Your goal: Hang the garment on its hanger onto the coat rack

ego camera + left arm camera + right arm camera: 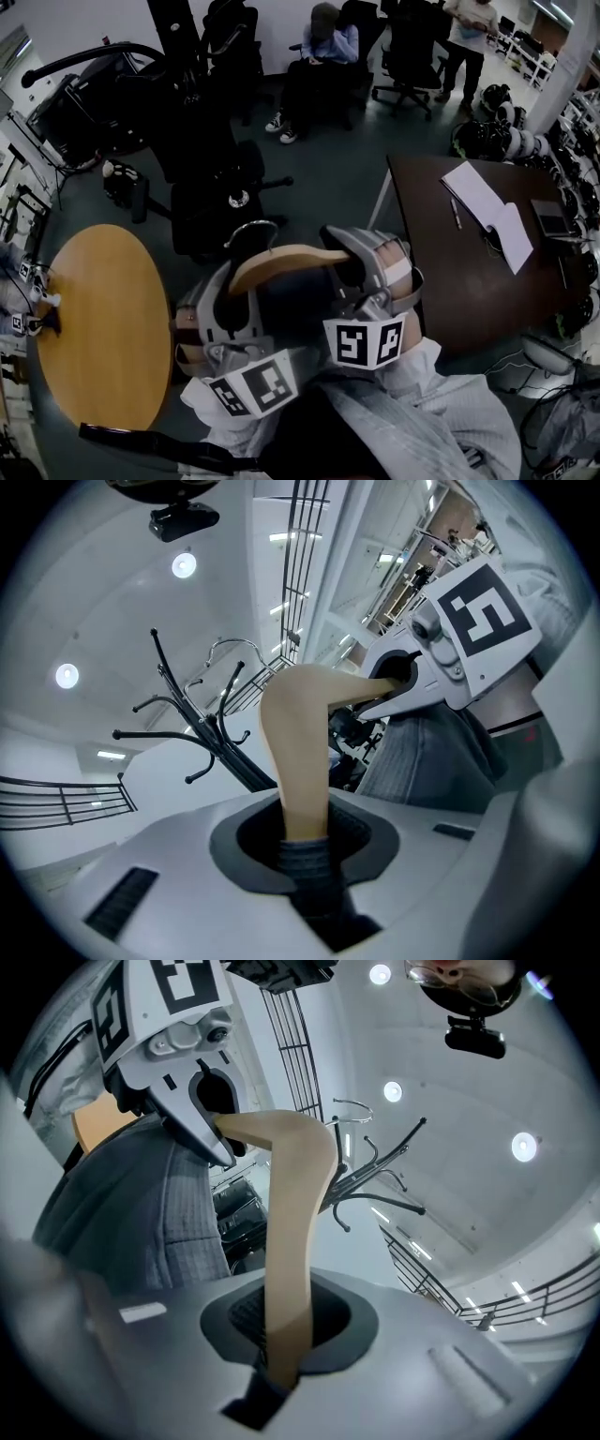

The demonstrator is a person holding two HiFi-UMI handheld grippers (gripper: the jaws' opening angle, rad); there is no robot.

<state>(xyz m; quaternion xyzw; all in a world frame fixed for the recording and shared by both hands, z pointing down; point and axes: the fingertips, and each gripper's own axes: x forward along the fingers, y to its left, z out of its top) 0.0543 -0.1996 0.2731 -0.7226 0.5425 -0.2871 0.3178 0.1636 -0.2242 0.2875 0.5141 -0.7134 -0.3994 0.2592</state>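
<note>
A light wooden hanger (281, 261) with a metal hook (251, 228) is held level between both grippers, high above the floor. My left gripper (239, 286) is shut on the hanger's left arm (298, 752), with dark-grey cloth pinched under it. My right gripper (354, 251) is shut on the right arm (292, 1222). The grey garment (422, 752) hangs from the hanger and shows again in the right gripper view (159, 1213). The black coat rack (202, 728) with curved prongs stands just beyond the hook (352, 1110). From above, its pole and arms (183, 103) lie ahead of the hanger.
A round wooden table (103, 328) is at the lower left and a dark desk (469, 253) with papers at the right. Black office chairs (220, 202) stand under the rack. One person sits (323, 56) and another stands (469, 37) at the far side.
</note>
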